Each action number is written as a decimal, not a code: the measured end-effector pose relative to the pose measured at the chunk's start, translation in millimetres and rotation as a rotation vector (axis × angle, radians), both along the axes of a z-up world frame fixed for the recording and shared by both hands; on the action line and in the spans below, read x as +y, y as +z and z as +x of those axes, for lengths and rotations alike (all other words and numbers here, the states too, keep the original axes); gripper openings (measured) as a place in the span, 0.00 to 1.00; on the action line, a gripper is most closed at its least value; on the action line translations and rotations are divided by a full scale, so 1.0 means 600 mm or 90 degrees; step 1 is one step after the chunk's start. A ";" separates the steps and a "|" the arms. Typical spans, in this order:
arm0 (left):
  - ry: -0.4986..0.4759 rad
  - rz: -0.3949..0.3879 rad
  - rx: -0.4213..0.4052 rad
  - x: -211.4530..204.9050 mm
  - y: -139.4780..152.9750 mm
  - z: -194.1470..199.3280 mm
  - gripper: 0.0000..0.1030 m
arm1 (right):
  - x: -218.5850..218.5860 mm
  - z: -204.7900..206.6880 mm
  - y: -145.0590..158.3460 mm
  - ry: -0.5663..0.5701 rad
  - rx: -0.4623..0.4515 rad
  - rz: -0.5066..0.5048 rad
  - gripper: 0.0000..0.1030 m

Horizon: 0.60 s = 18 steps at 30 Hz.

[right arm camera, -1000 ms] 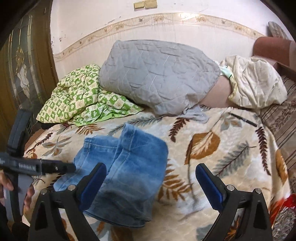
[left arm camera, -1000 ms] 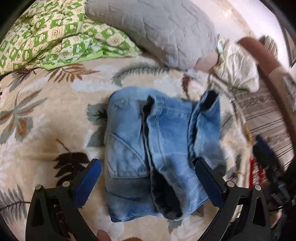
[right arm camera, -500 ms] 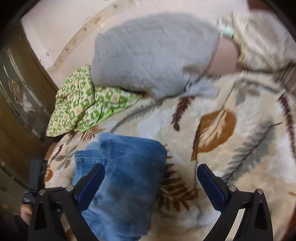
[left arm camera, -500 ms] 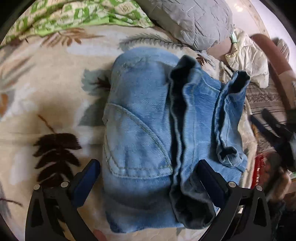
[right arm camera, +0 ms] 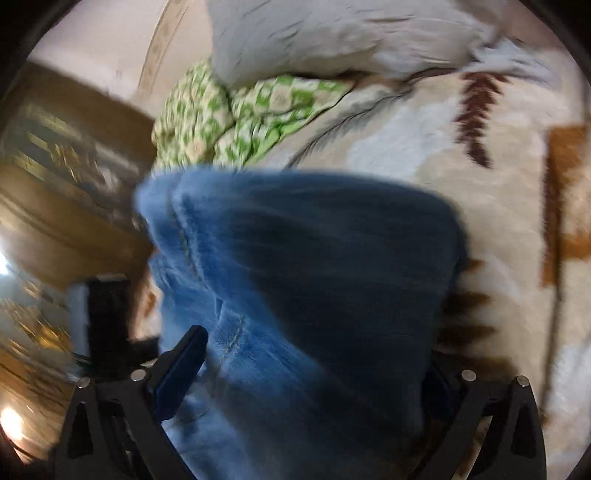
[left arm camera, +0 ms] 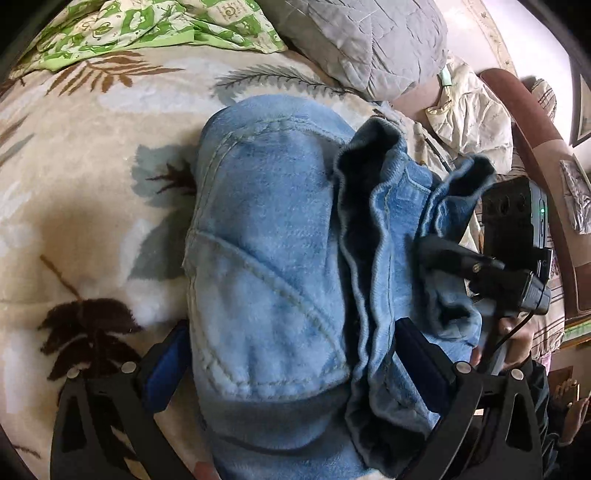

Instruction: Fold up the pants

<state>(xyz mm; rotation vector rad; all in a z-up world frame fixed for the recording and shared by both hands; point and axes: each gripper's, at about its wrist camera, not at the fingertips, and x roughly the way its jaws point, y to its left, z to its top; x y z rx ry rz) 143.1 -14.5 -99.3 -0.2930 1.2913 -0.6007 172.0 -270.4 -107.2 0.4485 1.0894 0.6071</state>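
Both grippers closer in on the pants (left arm camera: 269, 280) — bundle fills each view.
Pants folded compact on the bed (left arm camera: 74, 192); left gripper (left arm camera: 291, 354) and right gripper (right arm camera: 314, 365) fingers wide, straddling it — only tidying left.

right wrist view: all motion blur
pants (right arm camera: 314, 295): bottom cut off; they cover the right gripper (right arm camera: 306, 373) far finger
pen (left arm camera: 437, 153): mostly hidden behind denim

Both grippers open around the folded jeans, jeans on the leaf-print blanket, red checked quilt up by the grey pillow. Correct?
One slip: the checked quilt is green and cream, not red, as the left wrist view shows. The rest holds: left gripper and right gripper are open around the folded jeans on the leaf-print blanket, by the grey pillow.
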 end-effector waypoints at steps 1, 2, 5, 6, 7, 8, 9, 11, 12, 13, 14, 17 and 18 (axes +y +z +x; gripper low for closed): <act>0.003 0.001 0.002 -0.003 -0.001 0.003 1.00 | 0.009 0.001 0.005 0.006 -0.011 -0.002 1.00; 0.006 0.002 0.000 -0.003 0.000 0.005 1.00 | 0.017 0.001 0.010 0.010 -0.018 -0.024 0.97; -0.004 0.009 -0.020 -0.012 0.008 0.007 0.79 | 0.023 -0.003 0.019 0.009 -0.031 -0.080 0.72; -0.006 0.006 -0.016 -0.012 0.010 0.007 0.75 | 0.018 -0.006 0.024 0.006 -0.038 -0.086 0.63; -0.005 0.000 -0.012 -0.010 0.011 0.007 0.72 | 0.012 -0.007 0.029 0.000 -0.040 -0.079 0.50; -0.009 -0.013 -0.006 -0.009 0.012 0.006 0.65 | 0.008 -0.006 0.031 -0.005 -0.037 -0.069 0.43; -0.013 -0.021 -0.004 -0.005 0.012 0.006 0.60 | 0.006 -0.005 0.034 -0.005 -0.033 -0.064 0.41; -0.017 -0.029 -0.001 -0.003 0.013 0.004 0.54 | 0.009 -0.006 0.036 0.001 -0.035 -0.062 0.37; -0.019 -0.033 0.002 0.000 0.014 0.002 0.50 | 0.008 -0.006 0.038 -0.001 -0.033 -0.051 0.36; -0.020 -0.036 0.005 0.000 0.015 0.003 0.49 | 0.008 -0.007 0.040 -0.004 -0.032 -0.045 0.34; -0.023 -0.035 0.006 -0.002 0.017 0.003 0.47 | 0.009 -0.009 0.043 -0.004 -0.035 -0.044 0.33; -0.029 -0.042 0.008 -0.002 0.025 -0.004 0.42 | 0.006 -0.020 0.051 -0.003 -0.040 -0.044 0.31; -0.027 -0.051 0.011 0.001 0.029 -0.005 0.41 | 0.003 -0.024 0.055 -0.006 -0.039 -0.038 0.30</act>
